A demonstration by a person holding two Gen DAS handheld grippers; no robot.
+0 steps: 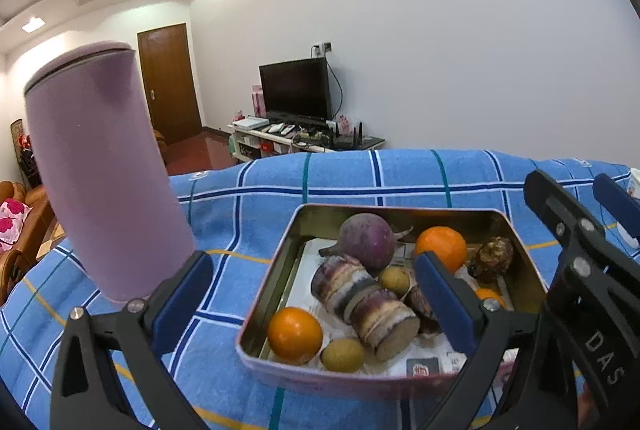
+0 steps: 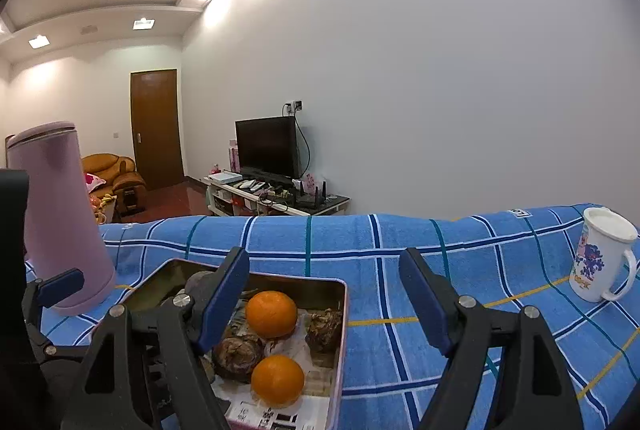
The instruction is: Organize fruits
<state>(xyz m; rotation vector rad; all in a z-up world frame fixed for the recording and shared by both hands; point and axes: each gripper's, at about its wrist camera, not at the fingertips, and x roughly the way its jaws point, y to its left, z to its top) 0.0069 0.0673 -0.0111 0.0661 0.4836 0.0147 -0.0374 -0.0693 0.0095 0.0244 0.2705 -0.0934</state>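
A metal tin (image 1: 260, 294) lined with paper sits on the blue checked cloth. It holds oranges (image 1: 295, 335), a purple radish (image 1: 366, 240), a sugarcane piece (image 1: 366, 304), small green-brown fruits (image 1: 342, 355) and a brown scaly fruit (image 1: 492, 258). My left gripper (image 1: 316, 304) is open and empty above the tin's near left side. My right gripper (image 2: 330, 304) is open and empty over the tin's right edge (image 2: 343, 314). Two oranges (image 2: 271, 314) and brown fruits (image 2: 324, 328) show in the right wrist view. The right gripper's fingers (image 1: 560, 214) show at the right of the left wrist view.
A tall purple flask (image 1: 100, 166) stands left of the tin; it also shows in the right wrist view (image 2: 60, 222). A white lidded mug (image 2: 600, 260) stands at the far right. The cloth (image 2: 400, 270) covers the table. A TV stand and sofa are beyond.
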